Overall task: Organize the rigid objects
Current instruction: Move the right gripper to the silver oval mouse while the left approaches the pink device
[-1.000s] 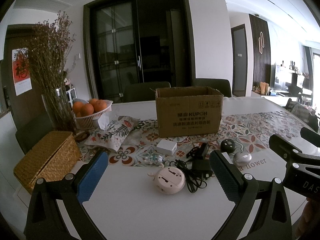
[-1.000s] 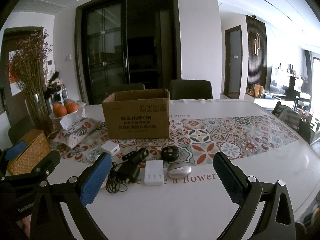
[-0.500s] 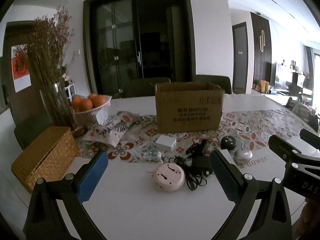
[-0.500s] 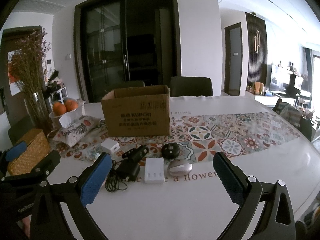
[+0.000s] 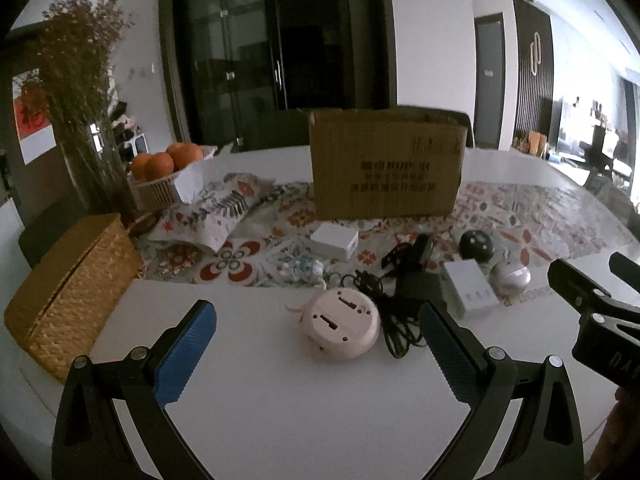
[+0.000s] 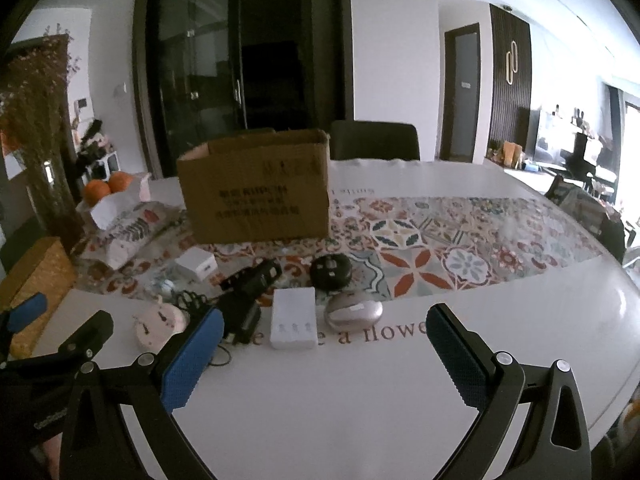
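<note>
Small objects lie on the white table before an open cardboard box (image 5: 386, 166) (image 6: 256, 192). A pink round device (image 5: 340, 328) (image 6: 158, 326) lies nearest my left gripper (image 5: 316, 354), which is open and empty just short of it. Beside it are a black charger with cable (image 5: 404, 292) (image 6: 240, 316), a white rectangular box (image 6: 292, 322) (image 5: 470, 294), a silver mouse (image 6: 352, 314) (image 5: 510, 278), a black round object (image 6: 331, 272) (image 5: 475, 245) and a small white cube (image 5: 334, 242) (image 6: 196, 266). My right gripper (image 6: 324, 356) is open and empty, just short of the white box and mouse.
A woven basket (image 5: 68, 292) stands at the left table edge. A floral tissue pouch (image 5: 208, 216), a basket of oranges (image 5: 164, 172) and a vase of dried flowers (image 5: 80, 120) stand at the back left. A patterned runner (image 6: 460, 240) crosses the table.
Both grippers have moved forward and lower toward the objects, which now appear larger. Nothing was taken hold of.
</note>
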`<state>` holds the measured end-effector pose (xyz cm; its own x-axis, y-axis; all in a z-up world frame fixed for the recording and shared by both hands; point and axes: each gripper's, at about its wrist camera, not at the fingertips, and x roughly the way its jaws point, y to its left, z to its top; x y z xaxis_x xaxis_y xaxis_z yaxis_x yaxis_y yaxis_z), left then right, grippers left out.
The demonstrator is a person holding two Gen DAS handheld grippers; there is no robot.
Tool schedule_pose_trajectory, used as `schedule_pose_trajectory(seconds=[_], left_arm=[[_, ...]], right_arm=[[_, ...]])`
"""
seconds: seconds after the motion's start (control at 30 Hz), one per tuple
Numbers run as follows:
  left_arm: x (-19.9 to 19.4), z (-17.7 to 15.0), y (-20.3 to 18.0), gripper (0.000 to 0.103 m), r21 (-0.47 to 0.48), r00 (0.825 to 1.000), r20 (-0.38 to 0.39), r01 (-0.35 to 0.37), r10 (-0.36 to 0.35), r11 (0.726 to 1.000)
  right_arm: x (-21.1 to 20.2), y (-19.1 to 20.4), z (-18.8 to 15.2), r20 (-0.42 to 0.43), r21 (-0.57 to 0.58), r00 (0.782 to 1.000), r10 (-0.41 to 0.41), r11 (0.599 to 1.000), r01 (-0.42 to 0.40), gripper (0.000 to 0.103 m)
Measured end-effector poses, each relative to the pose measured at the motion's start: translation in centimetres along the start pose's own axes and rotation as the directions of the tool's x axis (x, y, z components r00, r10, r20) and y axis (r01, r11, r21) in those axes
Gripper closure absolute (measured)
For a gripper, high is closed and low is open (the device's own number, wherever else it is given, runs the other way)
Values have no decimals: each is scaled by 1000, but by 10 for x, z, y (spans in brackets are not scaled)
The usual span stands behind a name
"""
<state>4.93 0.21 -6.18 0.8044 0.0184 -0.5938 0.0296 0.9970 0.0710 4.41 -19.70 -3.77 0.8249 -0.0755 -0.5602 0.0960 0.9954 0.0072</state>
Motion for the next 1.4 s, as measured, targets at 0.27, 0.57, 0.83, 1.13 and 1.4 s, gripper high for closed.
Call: schedule_pose_trajectory(seconds=[0.27,0.57,0.83,1.13,1.4], left_arm=[[33,-3,-6,0,40,997,-75,-8,11,999],[66,-12,-8,0,100,988,-146,-30,44,995],[88,-16,-8,0,107,978,-210,1,21,994],[104,-17,-13,0,120,969,-247,24,6,992],[117,-12,-17,0,124,967,-256,24,9,992]], right_arm=[[35,-3,-3,-73,17,997,-15,1000,17,1],[69,-6,-7,-135,37,989,-52,998,58,1],[88,-1,-10,-166,31,984,-68,997,74,1],[105,-3,-9,-192,37,978,-77,996,86,1],[119,-6,-8,-209,50,974,-83,994,96,1]])
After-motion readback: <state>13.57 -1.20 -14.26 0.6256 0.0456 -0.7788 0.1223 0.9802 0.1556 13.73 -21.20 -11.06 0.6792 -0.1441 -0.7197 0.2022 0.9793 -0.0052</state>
